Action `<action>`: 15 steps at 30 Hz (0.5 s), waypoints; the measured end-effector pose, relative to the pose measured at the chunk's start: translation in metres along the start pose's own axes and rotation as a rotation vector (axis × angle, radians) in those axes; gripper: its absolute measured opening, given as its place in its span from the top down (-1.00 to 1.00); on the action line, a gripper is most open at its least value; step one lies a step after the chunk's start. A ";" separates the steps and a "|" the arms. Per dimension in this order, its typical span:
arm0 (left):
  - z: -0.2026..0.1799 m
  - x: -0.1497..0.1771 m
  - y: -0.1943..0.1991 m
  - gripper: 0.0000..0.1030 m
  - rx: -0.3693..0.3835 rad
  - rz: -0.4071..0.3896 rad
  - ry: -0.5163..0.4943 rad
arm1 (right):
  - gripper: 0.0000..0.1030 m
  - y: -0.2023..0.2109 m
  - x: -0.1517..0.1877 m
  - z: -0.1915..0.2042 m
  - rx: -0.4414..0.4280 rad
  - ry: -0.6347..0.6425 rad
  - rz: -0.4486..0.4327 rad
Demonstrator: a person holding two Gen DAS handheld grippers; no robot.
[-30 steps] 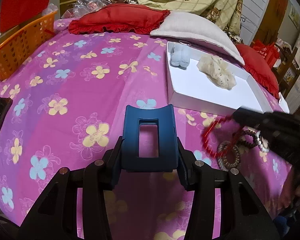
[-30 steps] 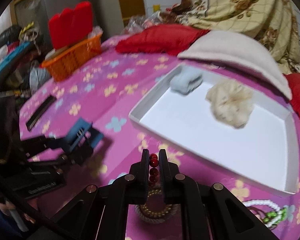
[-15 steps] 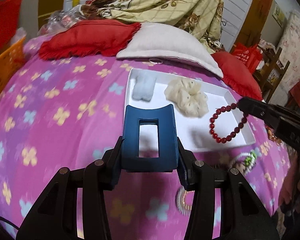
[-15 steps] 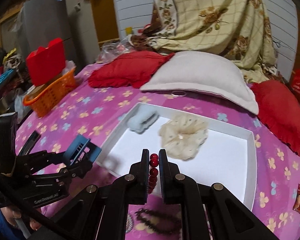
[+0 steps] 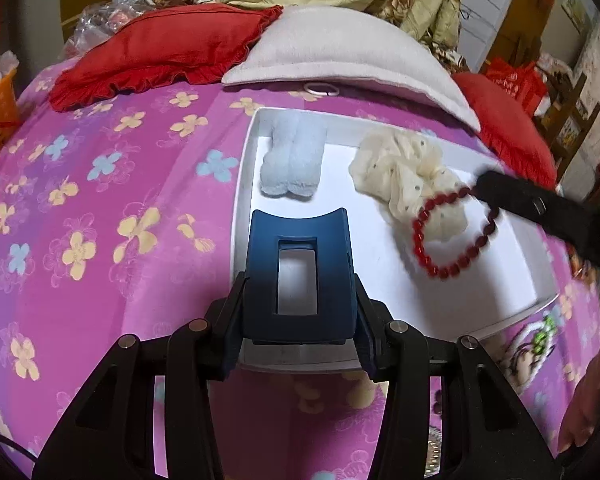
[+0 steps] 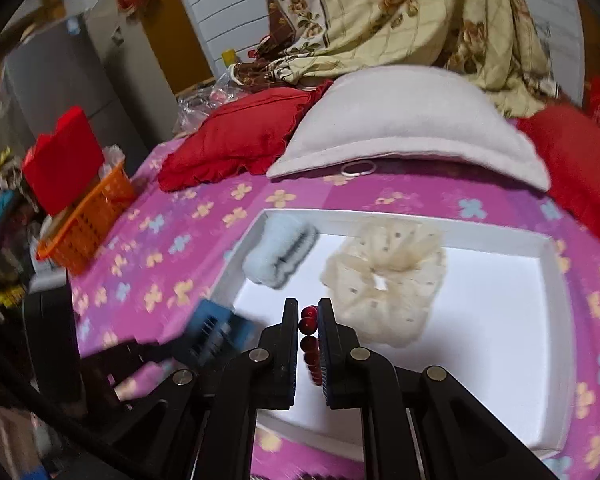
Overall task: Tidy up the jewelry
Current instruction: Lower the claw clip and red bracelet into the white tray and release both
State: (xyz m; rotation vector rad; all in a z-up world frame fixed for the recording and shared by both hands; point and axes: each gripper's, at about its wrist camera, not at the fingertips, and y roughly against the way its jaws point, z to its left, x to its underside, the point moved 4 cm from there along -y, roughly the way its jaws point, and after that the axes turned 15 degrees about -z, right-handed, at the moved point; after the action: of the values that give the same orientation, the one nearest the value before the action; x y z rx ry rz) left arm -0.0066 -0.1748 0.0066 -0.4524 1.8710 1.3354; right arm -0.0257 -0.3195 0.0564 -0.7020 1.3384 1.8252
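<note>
Right gripper (image 6: 309,320) was pinched tight on the red bead bracelet (image 5: 454,236), which dangled in a loop over the white tray (image 5: 428,304), right in front of the cream scrunchie (image 5: 404,176) near the tray's far right part. Left gripper (image 5: 300,276) was clamped on a blue hair claw (image 5: 300,240), held above the tray's near left corner. A fluffy light-blue hair clip (image 5: 292,164) sat in the tray's far left corner, just beside the scrunchie but not touching it.

Tray was lying on a pink flowered bedspread (image 5: 100,208). Off its near right corner you could make out a pale bead bracelet with green bits (image 5: 536,328), pretty blurry though. Past the tray's far edge: a grey-white pillow (image 5: 340,52), a red frilled cushion (image 5: 160,48) to its left, and an orange basket (image 6: 88,220) out at the bedspread's left edge.
</note>
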 end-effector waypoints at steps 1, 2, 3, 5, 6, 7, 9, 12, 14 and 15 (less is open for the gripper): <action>-0.002 0.001 0.000 0.11 -0.009 -0.003 -0.016 | 0.83 -0.007 0.001 -0.003 0.000 -0.027 0.008; -0.004 0.002 -0.001 0.11 -0.019 -0.001 -0.036 | 0.83 -0.013 0.002 -0.008 0.008 -0.048 0.018; -0.006 0.003 -0.001 0.10 -0.023 0.001 -0.048 | 0.83 -0.018 0.004 -0.011 0.020 -0.055 0.027; -0.008 0.003 0.002 0.10 -0.026 0.011 -0.066 | 0.83 -0.024 0.008 -0.016 0.047 -0.044 0.042; -0.008 0.003 0.004 0.10 -0.018 0.014 -0.067 | 0.83 -0.026 0.009 -0.018 0.055 -0.039 0.047; -0.008 0.002 0.008 0.09 -0.006 0.013 -0.064 | 0.84 -0.026 0.011 -0.022 0.062 -0.034 0.054; -0.007 -0.003 0.020 0.09 0.023 -0.001 -0.049 | 0.84 -0.028 0.015 -0.026 0.076 -0.025 0.066; 0.000 -0.010 0.043 0.09 0.067 -0.044 -0.017 | 0.84 -0.035 0.023 -0.028 0.089 -0.013 0.094; 0.010 -0.015 0.055 0.09 0.054 -0.076 -0.001 | 0.84 -0.041 0.027 -0.024 0.091 -0.003 0.110; 0.014 -0.016 0.060 0.08 0.042 -0.089 0.007 | 0.84 -0.044 0.029 -0.021 0.089 0.001 0.116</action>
State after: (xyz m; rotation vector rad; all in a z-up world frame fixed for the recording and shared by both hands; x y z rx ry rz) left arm -0.0309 -0.1414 0.0548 -0.5133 1.8593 1.2355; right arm -0.0055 -0.3248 0.0035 -0.5890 1.4783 1.8432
